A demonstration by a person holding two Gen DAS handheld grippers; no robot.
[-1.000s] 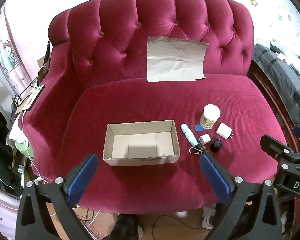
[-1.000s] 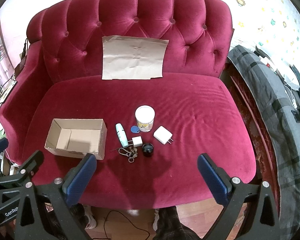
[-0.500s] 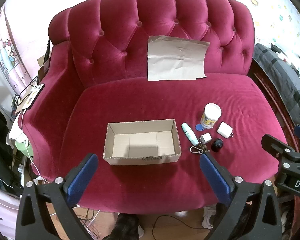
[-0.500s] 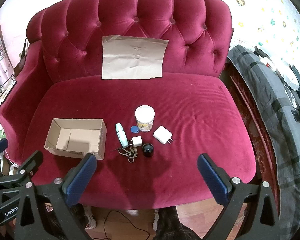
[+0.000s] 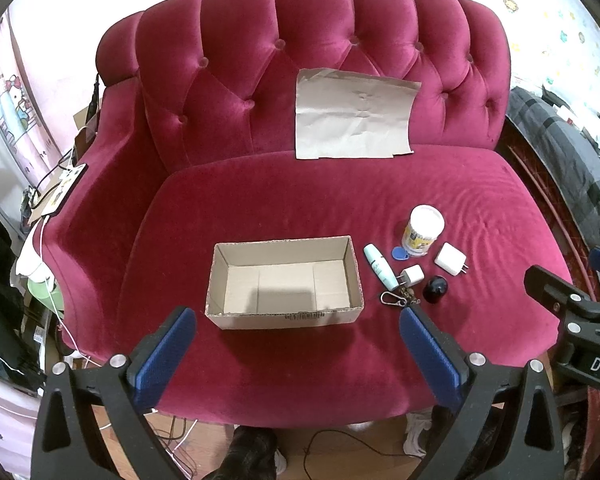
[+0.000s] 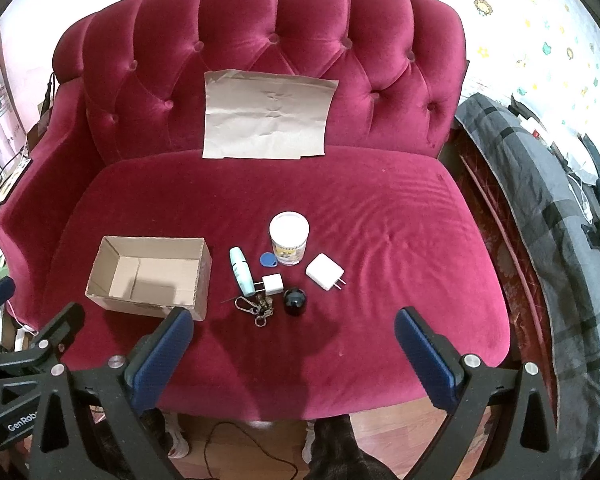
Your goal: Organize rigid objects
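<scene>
On the sofa (image 6: 380, 240) seat: open cardboard box (image 6: 150, 276); just right of it a cluster of jar (image 6: 289, 238), tube (image 6: 241, 265), blue tag (image 6: 267, 259), two white chargers (image 6: 324, 272), black knob (image 6: 295, 301) and keyring (image 6: 256, 306). Left gripper (image 5: 296, 350) and right gripper (image 6: 292, 350) hover at the seat's front edge, fingers spread wide, holding nothing. Brown paper (image 6: 268, 114) leans on the backrest.

I see the box (image 5: 284, 284) on the sofa seat (image 5: 340, 196), left of the clutter. Jar (image 6: 289, 238) sits behind; tube (image 6: 241, 266), small plug (image 6: 273, 284), keys (image 6: 256, 306) in front. Paper sheet (image 6: 268, 114) leans on the backrest.
</scene>
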